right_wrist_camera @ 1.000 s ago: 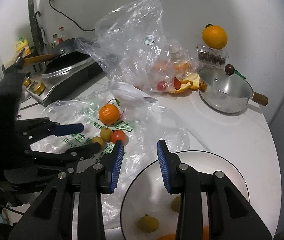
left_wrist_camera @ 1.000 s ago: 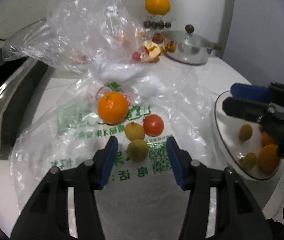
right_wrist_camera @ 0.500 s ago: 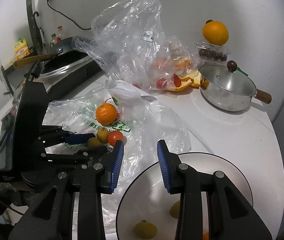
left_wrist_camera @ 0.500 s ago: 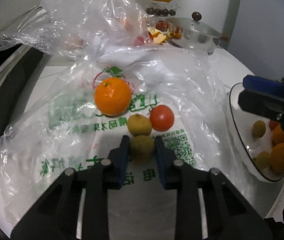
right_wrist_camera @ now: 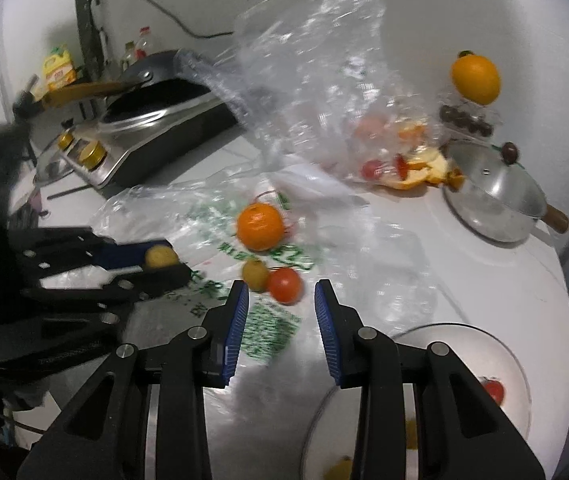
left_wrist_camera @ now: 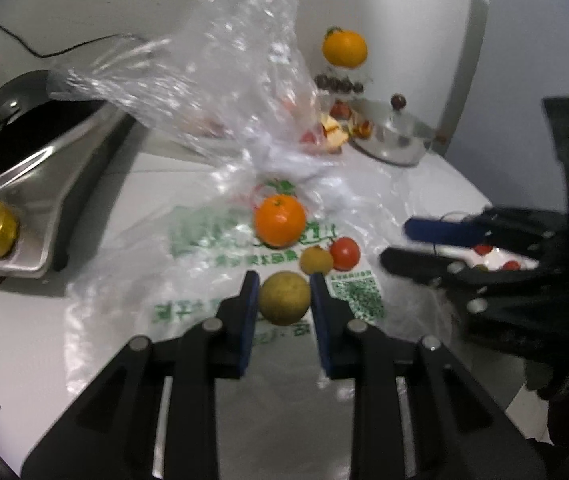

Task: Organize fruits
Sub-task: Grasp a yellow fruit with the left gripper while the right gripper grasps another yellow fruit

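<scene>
On the white surface [left_wrist_camera: 64, 312] I see a printed plastic bag [left_wrist_camera: 212, 240] spread flat, carrying an orange [left_wrist_camera: 280, 221], a tomato [left_wrist_camera: 344, 253] and a small yellow-green fruit [left_wrist_camera: 315, 260]. My left gripper [left_wrist_camera: 284, 300] is clamped on a second yellow-green fruit [left_wrist_camera: 284, 298], clear of the bag. My right gripper [right_wrist_camera: 281, 308] has its jaws parted, empty, beside the plate [right_wrist_camera: 520, 364].

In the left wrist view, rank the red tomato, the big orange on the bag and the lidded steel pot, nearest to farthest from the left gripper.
1. Red tomato, just ahead-right of the left gripper.
2. Big orange, farther ahead on the printed bag.
3. Lidded steel pot, far back right by the wall.
</scene>
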Demonstrator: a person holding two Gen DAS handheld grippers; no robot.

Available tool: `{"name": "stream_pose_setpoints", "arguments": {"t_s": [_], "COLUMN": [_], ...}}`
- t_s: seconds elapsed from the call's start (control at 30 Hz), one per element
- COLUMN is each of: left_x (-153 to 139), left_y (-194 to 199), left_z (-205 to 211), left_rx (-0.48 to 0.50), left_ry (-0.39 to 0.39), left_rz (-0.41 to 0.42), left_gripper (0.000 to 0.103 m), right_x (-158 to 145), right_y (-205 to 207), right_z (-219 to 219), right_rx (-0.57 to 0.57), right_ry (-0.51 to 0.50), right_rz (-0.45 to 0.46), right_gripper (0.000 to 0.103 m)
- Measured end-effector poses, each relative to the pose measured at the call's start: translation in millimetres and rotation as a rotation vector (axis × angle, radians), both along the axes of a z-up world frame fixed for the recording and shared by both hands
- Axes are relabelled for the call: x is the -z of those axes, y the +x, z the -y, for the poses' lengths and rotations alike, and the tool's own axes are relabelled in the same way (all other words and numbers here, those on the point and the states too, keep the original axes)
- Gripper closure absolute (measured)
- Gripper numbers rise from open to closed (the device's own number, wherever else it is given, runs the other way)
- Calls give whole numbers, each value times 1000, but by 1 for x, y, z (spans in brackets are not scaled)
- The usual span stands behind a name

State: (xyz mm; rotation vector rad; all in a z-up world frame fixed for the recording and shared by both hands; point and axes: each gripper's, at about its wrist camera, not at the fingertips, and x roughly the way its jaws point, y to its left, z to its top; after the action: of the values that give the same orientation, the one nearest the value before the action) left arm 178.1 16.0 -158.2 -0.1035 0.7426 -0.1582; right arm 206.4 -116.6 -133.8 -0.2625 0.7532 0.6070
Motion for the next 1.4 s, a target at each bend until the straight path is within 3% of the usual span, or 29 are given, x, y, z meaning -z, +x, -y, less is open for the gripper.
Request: {"name": "stream_pose_setpoints", "arguments": {"t_s": [0.53, 0.93, 1.17, 1.4], "left_x": [5, 5, 1, -5], "left_y": [-17, -26, -37, -47], "left_z": [-43, -55, -58, -52], "left_rx": [12, 0, -14, -20], "left_ry": [-104, -125, -122, -126], "left_rz": [40, 63, 65, 72], "left_gripper": [77, 77, 77, 77], "right_x": [34, 52, 55, 34], "right_y": [32, 34, 28, 5], "right_z": [-61, -80, -82, -76], "right_rx": [-10, 35, 30, 11], "right_ry": [-123, -290, -318, -265], "right_rz": [-70, 2, 26, 46], "right_gripper": [68, 75, 78, 78]}}
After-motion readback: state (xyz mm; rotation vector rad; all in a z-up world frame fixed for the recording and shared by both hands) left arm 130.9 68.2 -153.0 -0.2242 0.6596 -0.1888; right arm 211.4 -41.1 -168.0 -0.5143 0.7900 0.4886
